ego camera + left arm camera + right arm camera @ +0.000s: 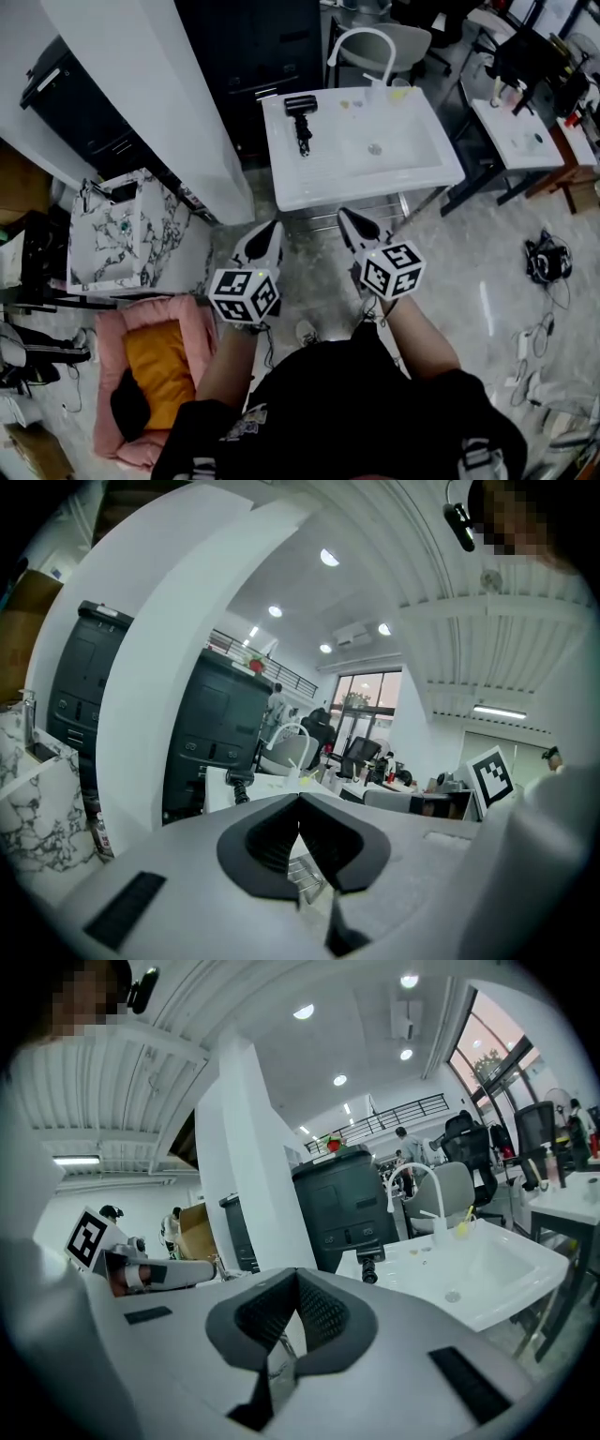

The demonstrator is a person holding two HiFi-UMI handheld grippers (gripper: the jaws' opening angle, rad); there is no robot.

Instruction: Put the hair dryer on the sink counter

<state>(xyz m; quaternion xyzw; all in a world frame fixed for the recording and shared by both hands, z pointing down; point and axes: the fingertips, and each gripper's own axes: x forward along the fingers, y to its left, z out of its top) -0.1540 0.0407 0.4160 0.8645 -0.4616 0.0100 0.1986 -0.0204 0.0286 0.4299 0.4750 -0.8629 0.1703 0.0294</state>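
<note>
A black hair dryer (302, 120) lies on the left rim of the white sink counter (309, 178), handle toward me. It also shows small and far off in the left gripper view as the hair dryer (241, 786) and in the right gripper view as the hair dryer (368, 1263). My left gripper (273, 227) and right gripper (344, 216) hang side by side over the floor, just short of the counter's front edge. The left gripper (300, 797) is shut with nothing in it. The right gripper (296, 1272) is shut and empty too.
A curved white faucet (361, 42) stands behind the basin (375, 148). A white pillar (159, 103) and a black cabinet (253, 56) stand left of the sink. A marble-patterned box (112, 234) and a pink pet bed (155, 366) sit at my left. A small white table (525, 136) and floor cables (548, 258) are at right.
</note>
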